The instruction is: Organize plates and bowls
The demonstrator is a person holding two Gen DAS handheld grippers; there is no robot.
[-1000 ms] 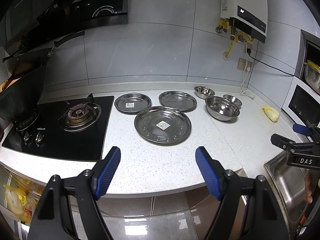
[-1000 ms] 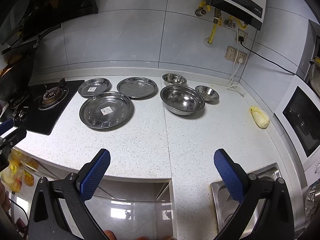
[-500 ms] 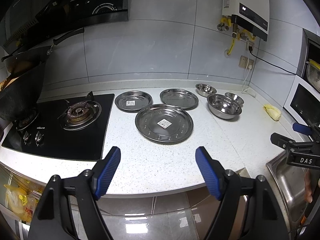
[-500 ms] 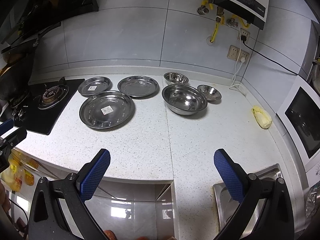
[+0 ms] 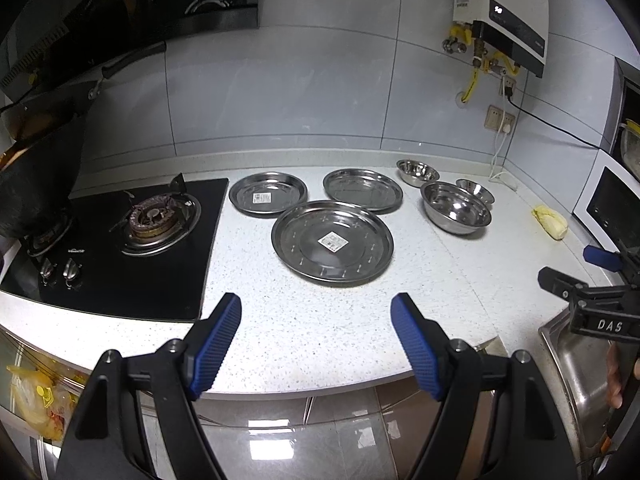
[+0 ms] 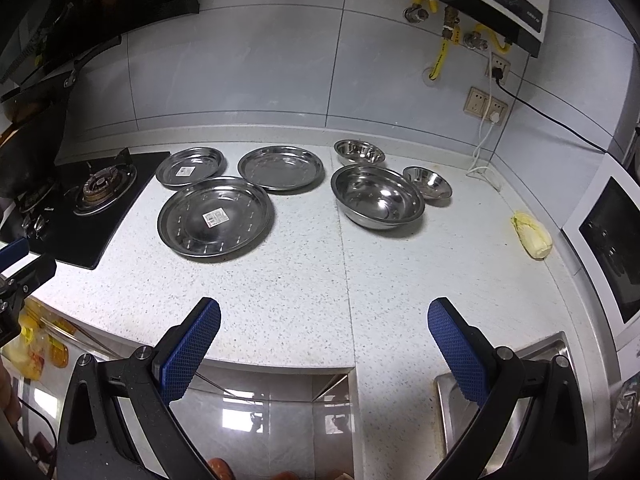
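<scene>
At the front edge of the speckled white counter [image 6: 304,280], the right gripper [image 6: 320,338] hangs level above the rim with its blue-padded jaws spread wide and nothing between them; the left gripper [image 5: 316,344] sits the same way, jaws wide and empty, pointing toward the wall. Neither touches anything. Beyond the edge, toward the wall, the large plate [image 6: 216,218] lies flat with a label at its centre. Behind it sit the small labelled plate [image 6: 190,167], nearest the gas hob [image 6: 90,196], and the plain plate [image 6: 280,168] beside it. Farther from the hob stands the large bowl [image 6: 378,196], with a small bowl [image 6: 427,182] touching its far side and another small bowl [image 6: 359,151] behind it near the wall. A yellowish cabbage [image 6: 532,234] lies well apart, farthest from the hob, near the microwave [image 6: 612,240].
</scene>
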